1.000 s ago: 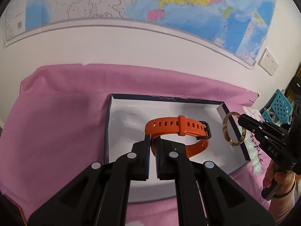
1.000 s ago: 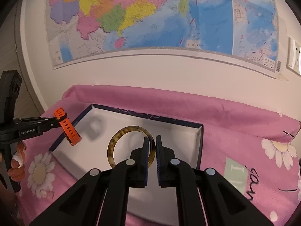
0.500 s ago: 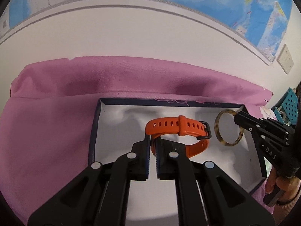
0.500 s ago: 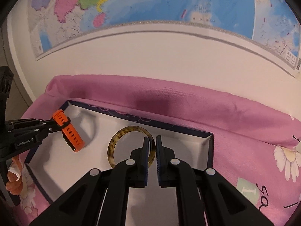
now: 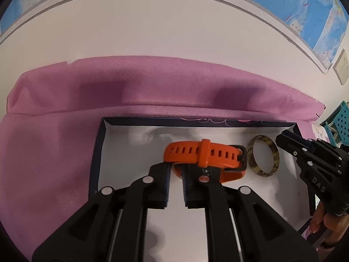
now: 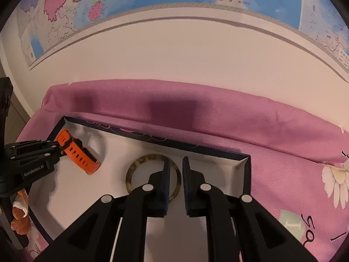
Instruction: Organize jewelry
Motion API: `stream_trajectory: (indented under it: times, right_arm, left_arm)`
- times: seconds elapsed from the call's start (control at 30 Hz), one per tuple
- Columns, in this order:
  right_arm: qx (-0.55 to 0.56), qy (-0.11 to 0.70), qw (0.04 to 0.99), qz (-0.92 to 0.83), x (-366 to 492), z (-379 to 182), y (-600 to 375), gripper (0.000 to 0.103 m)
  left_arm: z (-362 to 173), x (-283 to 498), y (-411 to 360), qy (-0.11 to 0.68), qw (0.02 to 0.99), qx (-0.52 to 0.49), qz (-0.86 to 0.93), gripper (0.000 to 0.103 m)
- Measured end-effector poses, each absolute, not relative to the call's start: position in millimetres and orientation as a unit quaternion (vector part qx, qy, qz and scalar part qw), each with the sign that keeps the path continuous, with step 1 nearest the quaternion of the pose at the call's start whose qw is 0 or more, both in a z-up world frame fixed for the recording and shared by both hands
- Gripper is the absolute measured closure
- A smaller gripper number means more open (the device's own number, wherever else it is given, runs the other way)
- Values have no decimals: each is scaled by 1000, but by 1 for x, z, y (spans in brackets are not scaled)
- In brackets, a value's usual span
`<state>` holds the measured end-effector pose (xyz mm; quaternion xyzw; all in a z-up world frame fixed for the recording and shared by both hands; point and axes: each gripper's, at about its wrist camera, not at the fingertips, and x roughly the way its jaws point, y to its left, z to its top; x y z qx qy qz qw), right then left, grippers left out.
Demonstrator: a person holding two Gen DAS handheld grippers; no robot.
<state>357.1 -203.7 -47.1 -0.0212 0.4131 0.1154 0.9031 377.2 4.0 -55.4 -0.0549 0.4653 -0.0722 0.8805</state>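
As both pieces were being released, the orange watch strap (image 5: 202, 156) and mottled bangle (image 6: 152, 174) were laid in the white-lined box (image 5: 130, 152); left tongs (image 5: 176, 174) and right tongs (image 6: 175, 170) had just been parted, gripping nothing.

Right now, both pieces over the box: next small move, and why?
Probably open both grippers fully and lift clear. The orange watch strap and the mottled bangle are down inside the white-lined box; the right gripper's jaws have just been opening around the bangle, the left gripper's around the strap.
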Motion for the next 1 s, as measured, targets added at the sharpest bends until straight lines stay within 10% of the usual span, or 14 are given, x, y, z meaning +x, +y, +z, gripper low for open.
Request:
stream_trajectory:
  times: [0.4, 1.0]
  right_arm:
    - [5, 342, 928, 148, 284, -14, -228, 57]
    - [-43, 347, 893, 283, 125, -44, -207, 53]
  left_arm:
    - [-34, 341, 11, 416, 908, -27, -44, 48]
    - [-11, 183, 16, 331, 935, 13, -125, 38]
